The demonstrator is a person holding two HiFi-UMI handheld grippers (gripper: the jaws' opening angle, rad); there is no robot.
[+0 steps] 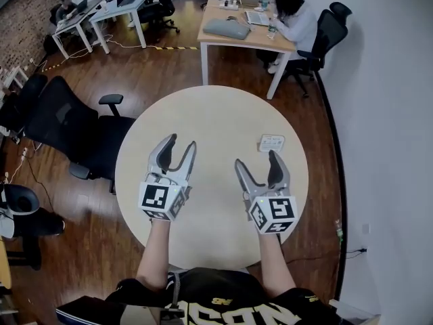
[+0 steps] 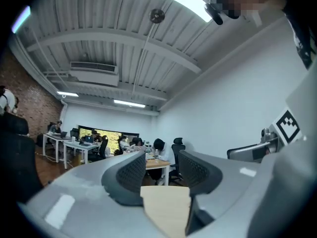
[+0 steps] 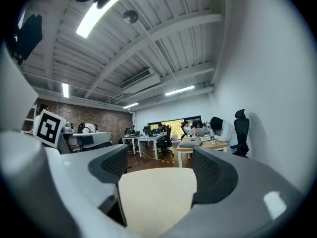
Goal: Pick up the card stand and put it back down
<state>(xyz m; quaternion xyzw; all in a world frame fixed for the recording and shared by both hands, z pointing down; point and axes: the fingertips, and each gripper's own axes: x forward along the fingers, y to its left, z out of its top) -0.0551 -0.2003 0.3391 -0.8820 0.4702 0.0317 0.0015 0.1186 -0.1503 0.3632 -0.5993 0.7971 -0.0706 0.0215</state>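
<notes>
STAND: card stand (image 1: 271, 143) resting on worktop (image 1: 216, 110), far right | RIGHT: right hand-held gripper (image 1: 257, 160) just near of it, released, empty | LEFT: left hand-held gripper (image 1: 180, 144) well apart, released, empty | PROGRESS: nothing grasped; lift and set-down seemingly both left

Two grippers (image 1: 181, 142) (image 1: 256, 158), one card stand (image 1: 271, 143), one round table (image 1: 210, 114).

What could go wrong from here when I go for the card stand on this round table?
1. The card stand lies beside the right gripper, outside its open jaws, and the right gripper view does not show it. Closing in could knock it aside.
2. It sits toward the right side of the table, so a push might slide it toward the edge.
3. It looks small and low, so a grip may slip.
</notes>
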